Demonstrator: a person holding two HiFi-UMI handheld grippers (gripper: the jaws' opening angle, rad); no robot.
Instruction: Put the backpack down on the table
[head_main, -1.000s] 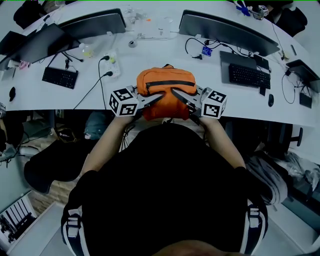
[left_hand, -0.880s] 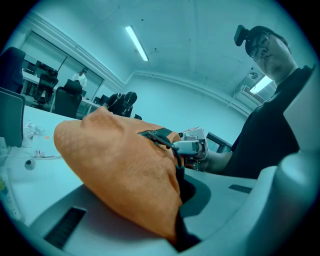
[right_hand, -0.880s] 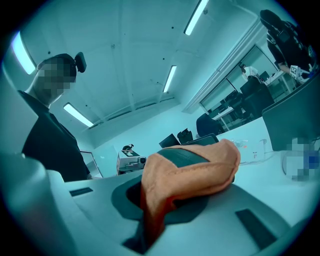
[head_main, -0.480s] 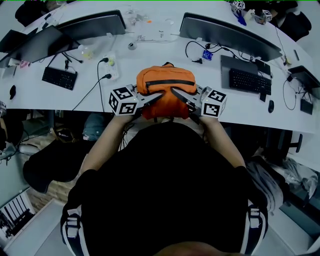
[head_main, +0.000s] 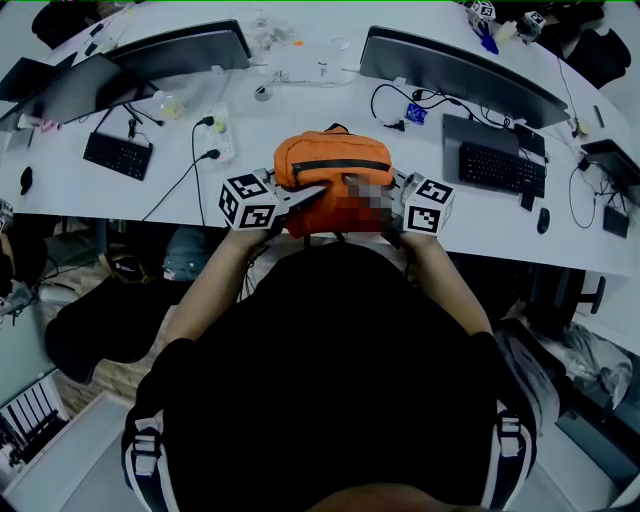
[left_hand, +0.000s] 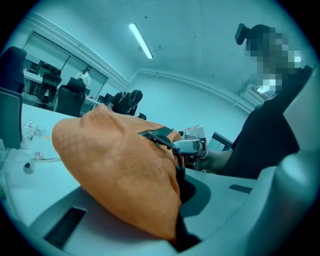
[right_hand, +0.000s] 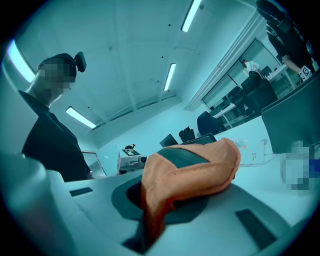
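An orange backpack (head_main: 333, 165) with a dark zipper hangs over the near edge of the white table (head_main: 120, 200), held from both sides. My left gripper (head_main: 318, 190) is shut on its left side, where orange fabric (left_hand: 115, 170) is pinched between the jaws (left_hand: 180, 235). My right gripper (head_main: 352, 186) is shut on the right side. In the right gripper view a fold of the backpack (right_hand: 195, 170) is clamped at the pinch of the right gripper (right_hand: 145, 235). I cannot tell whether the bag's bottom touches the table.
Two monitors (head_main: 180, 50) (head_main: 460, 70) stand at the back of the curved table. Keyboards (head_main: 118, 155) (head_main: 503, 168) lie left and right of the bag. A power strip with cables (head_main: 222, 135) lies to its left, and a mouse (head_main: 543, 221) at the far right.
Both grippers and the backpack have edged slightly farther over the table. Both grips are unchanged.
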